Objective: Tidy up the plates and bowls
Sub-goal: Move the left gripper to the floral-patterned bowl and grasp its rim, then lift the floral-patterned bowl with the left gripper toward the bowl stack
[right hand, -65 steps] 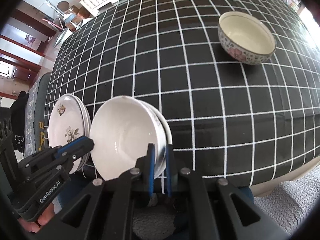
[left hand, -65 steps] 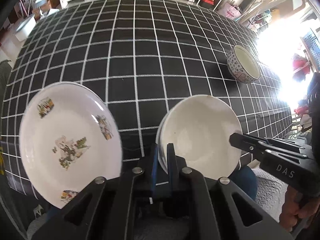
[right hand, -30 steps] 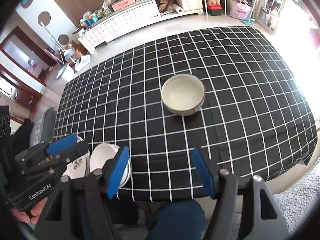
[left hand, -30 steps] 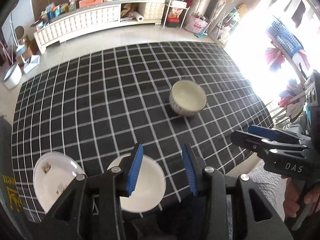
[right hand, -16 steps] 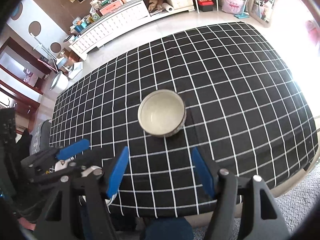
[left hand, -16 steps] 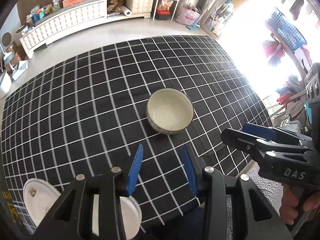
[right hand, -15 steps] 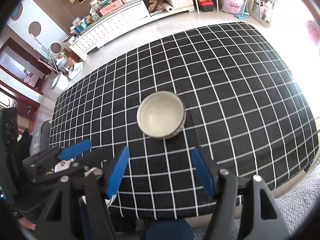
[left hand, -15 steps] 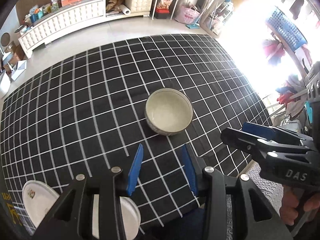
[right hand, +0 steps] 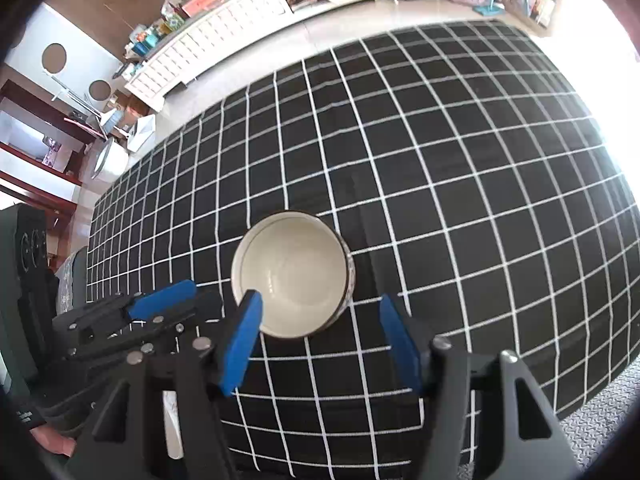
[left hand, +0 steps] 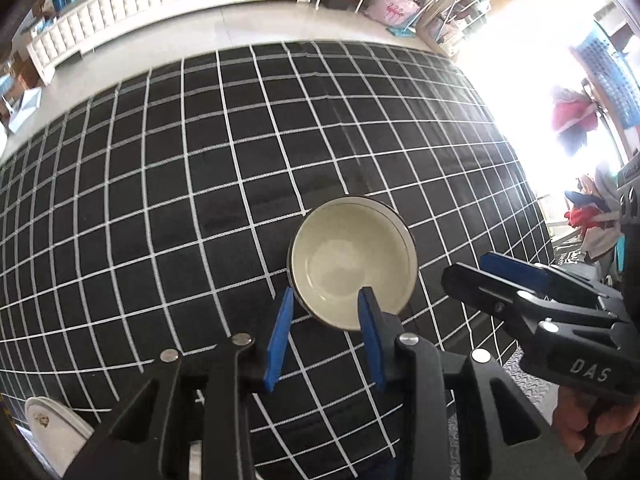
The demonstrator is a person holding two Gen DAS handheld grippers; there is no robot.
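Since half a second ago we have closed in on the bowl [left hand: 352, 266]; both grippers sit lower and nearer it. Left gripper [left hand: 326, 312] is partly open and empty, its blue fingers [left hand: 280, 332] at the bowl's 6 o'clock rim. Right gripper [right hand: 320, 334] is spread wide and empty, straddling the bowl [right hand: 292, 274]. Bowl stands upright on the checked tablecloth [left hand: 160, 160]. Floral plate [left hand: 52, 434] lies at 7 o'clock, at the table's near edge.
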